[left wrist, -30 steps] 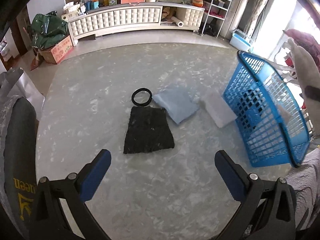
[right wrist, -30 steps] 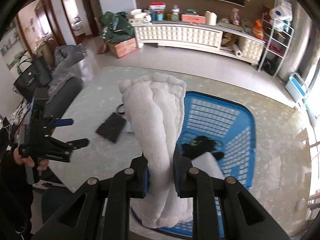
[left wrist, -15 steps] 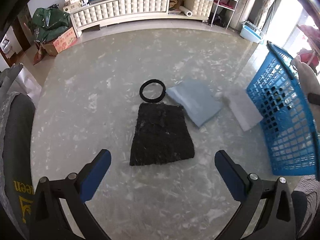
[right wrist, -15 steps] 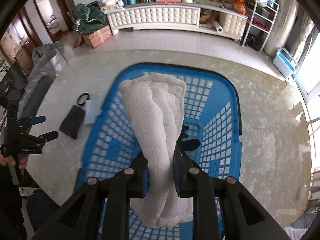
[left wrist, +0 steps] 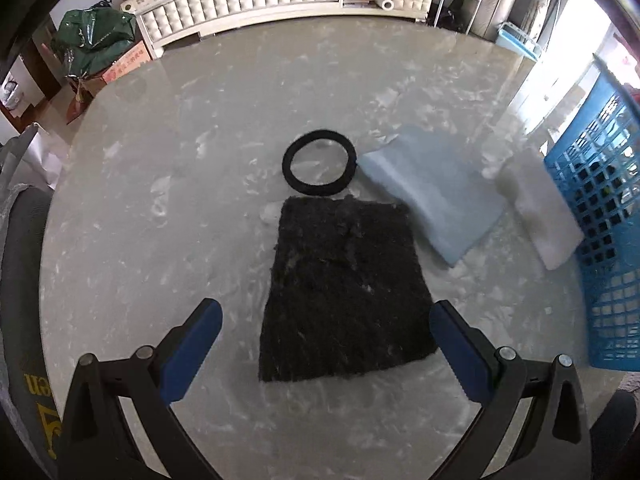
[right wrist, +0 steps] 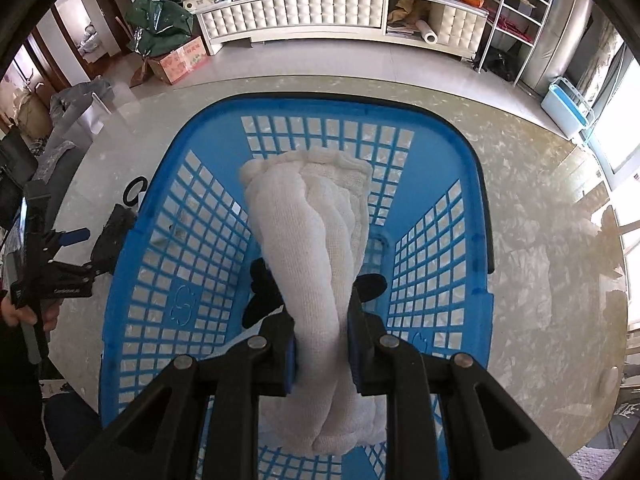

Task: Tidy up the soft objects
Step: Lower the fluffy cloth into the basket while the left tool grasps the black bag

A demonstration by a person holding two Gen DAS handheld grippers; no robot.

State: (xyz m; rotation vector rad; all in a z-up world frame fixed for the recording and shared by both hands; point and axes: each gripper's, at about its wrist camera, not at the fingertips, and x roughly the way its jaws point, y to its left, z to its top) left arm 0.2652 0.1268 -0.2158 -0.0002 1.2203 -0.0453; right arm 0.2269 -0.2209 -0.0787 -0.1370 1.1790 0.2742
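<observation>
Right gripper (right wrist: 322,344): jaws pinch a rolled white towel (right wrist: 308,240) at its lower third. The blue pads press into the cloth on both sides. The towel stands over the inside of the blue basket (right wrist: 160,264), its free end toward 12 o'clock. A black soft item (right wrist: 262,292) lies on the basket floor, partly hidden behind the towel; a second dark part shows at the towel's 3 o'clock side.

Left gripper (left wrist: 326,344): jaws spread wide, nothing between the pads. It hangs above the marble table (left wrist: 160,168) and points steeply down. In the right wrist view this gripper sits at 9 o'clock of the basket, held by a hand (right wrist: 24,314).

Items on the table, left wrist view:
- Black mat (left wrist: 344,288): flat, directly ahead of the open jaws, its near edge between the two fingers.
- Black ring (left wrist: 319,162): at 12 o'clock of the mat, just beside its far edge.
- Pale blue cloth (left wrist: 432,196): folded, at 2 o'clock of the mat, touching or nearly touching its far right corner.
- White pad (left wrist: 544,216): at 3 o'clock of the blue cloth, against the basket wall.
- Basket: at 3 o'clock, at the frame edge.
</observation>
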